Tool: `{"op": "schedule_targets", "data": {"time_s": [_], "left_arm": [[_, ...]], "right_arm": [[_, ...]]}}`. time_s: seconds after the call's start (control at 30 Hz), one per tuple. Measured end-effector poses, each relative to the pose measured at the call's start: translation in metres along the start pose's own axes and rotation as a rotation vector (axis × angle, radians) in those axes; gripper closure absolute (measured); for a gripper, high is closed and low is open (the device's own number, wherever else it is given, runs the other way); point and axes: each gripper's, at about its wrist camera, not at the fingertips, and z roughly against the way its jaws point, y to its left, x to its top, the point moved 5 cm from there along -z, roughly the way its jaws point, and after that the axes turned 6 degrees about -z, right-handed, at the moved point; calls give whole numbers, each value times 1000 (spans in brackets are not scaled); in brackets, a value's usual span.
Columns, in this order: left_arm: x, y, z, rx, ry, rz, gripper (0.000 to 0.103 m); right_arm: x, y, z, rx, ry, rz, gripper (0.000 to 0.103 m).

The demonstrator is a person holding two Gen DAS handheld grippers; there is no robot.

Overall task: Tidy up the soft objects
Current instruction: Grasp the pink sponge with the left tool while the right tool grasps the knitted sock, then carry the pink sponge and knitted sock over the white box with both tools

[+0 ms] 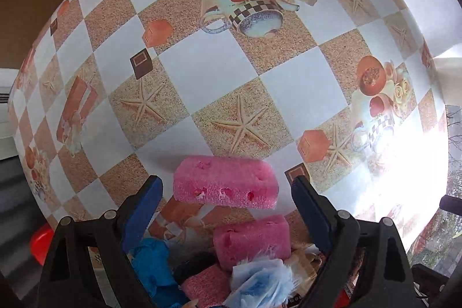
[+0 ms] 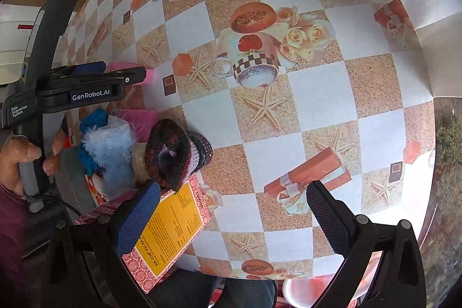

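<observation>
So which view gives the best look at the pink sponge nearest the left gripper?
The left wrist view: the pink sponge sits centred and unobstructed between the open left gripper fingers. The right wrist view shows only a pink sliver behind that gripper's body.

pink sponge [image 1: 226, 182], checkered starfish-print tablecloth [image 1: 219, 71]
</observation>
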Motion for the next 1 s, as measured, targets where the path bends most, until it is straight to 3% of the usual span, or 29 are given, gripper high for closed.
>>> {"op": "schedule_targets", "data": {"time_s": [0.1, 0.17, 0.4, 0.57, 0.63, 0.67, 0.7, 0.8, 1.0], "left_arm": [[-3, 1, -9, 4, 28, 4, 13], [-5, 1, -14, 14, 48, -5, 28], [-8, 9, -8, 3, 3, 17, 30], [-14, 16, 13, 20, -58, 30, 30], [-19, 19, 23, 32, -88, 34, 30], [-23, 20, 29, 36, -103, 37, 30], [-26, 23, 35, 41, -120, 42, 30], [-43, 28, 56, 58, -172, 57, 30], [-75, 22, 94, 80, -268, 90, 30]], "right_arm": [[9, 2, -3, -4, 5, 20, 1], [13, 7, -6, 4, 9, 38, 1], [19, 40, -35, 60, 67, 99, 1], [23, 54, -69, 41, 120, 116, 1], [20, 54, -76, 39, 144, 101, 20], [18, 53, -77, 57, 152, 92, 45], [15, 52, -77, 89, 164, 77, 52], [11, 46, -70, 104, 138, 53, 59], [6, 27, -29, 78, -5, 37, 60]]}}
